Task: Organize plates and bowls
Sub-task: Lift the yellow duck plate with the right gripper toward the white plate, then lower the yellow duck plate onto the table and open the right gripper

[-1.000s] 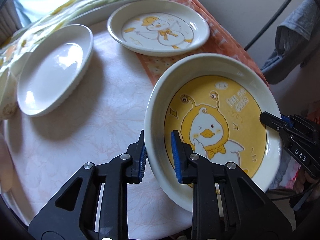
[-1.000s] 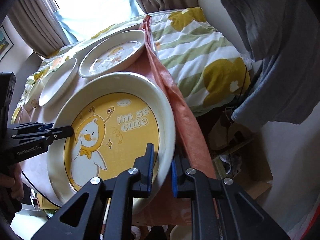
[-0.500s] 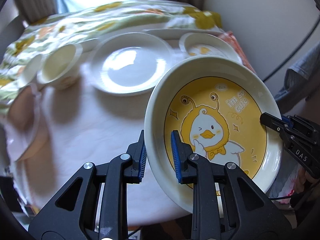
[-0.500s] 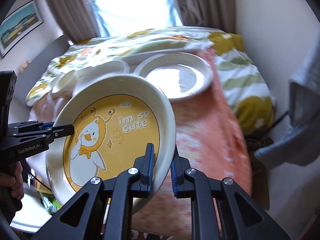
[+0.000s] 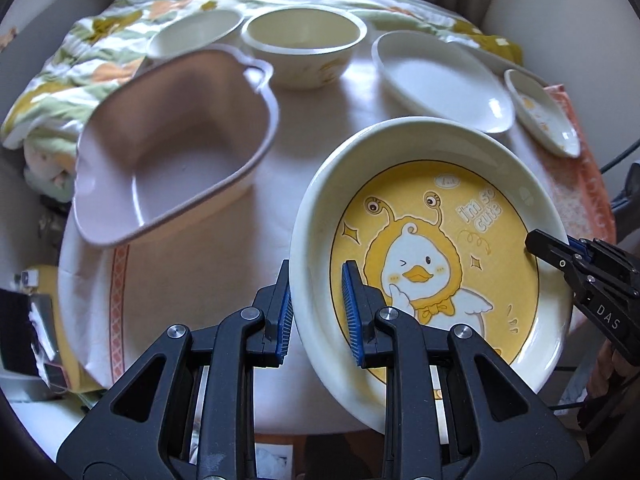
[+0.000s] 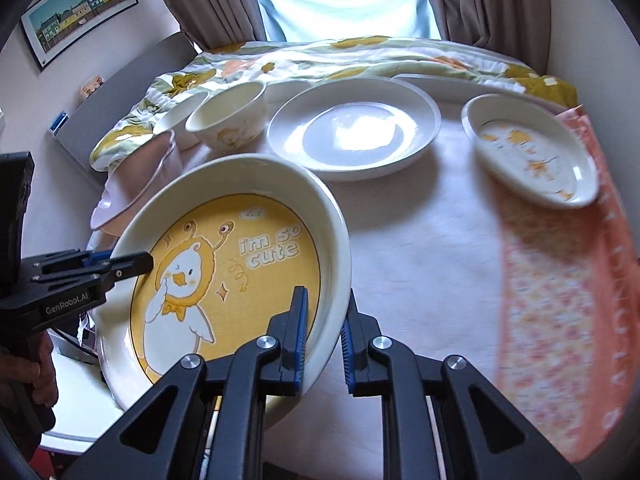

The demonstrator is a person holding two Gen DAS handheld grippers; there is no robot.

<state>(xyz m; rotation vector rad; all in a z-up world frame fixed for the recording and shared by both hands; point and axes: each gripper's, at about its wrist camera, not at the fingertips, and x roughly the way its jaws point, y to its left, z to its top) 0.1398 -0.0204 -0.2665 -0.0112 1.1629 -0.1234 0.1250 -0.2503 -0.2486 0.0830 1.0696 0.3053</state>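
While both grippers clamp its rim, yellow duck plate [image 5: 436, 248] tilts.

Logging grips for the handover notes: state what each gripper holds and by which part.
Both hold the yellow duck plate by its raised rim: the left gripper on one edge, the right gripper on the opposite edge.

I can't read the tiny label atop the duck plate [image 5: 447, 181]. Small plate [image 6: 532, 152] blurred, pattern unclear. Pink basin [image 6: 136, 184] half hidden behind duck plate in right view. Orange cloth [image 6: 560, 320] smeared.
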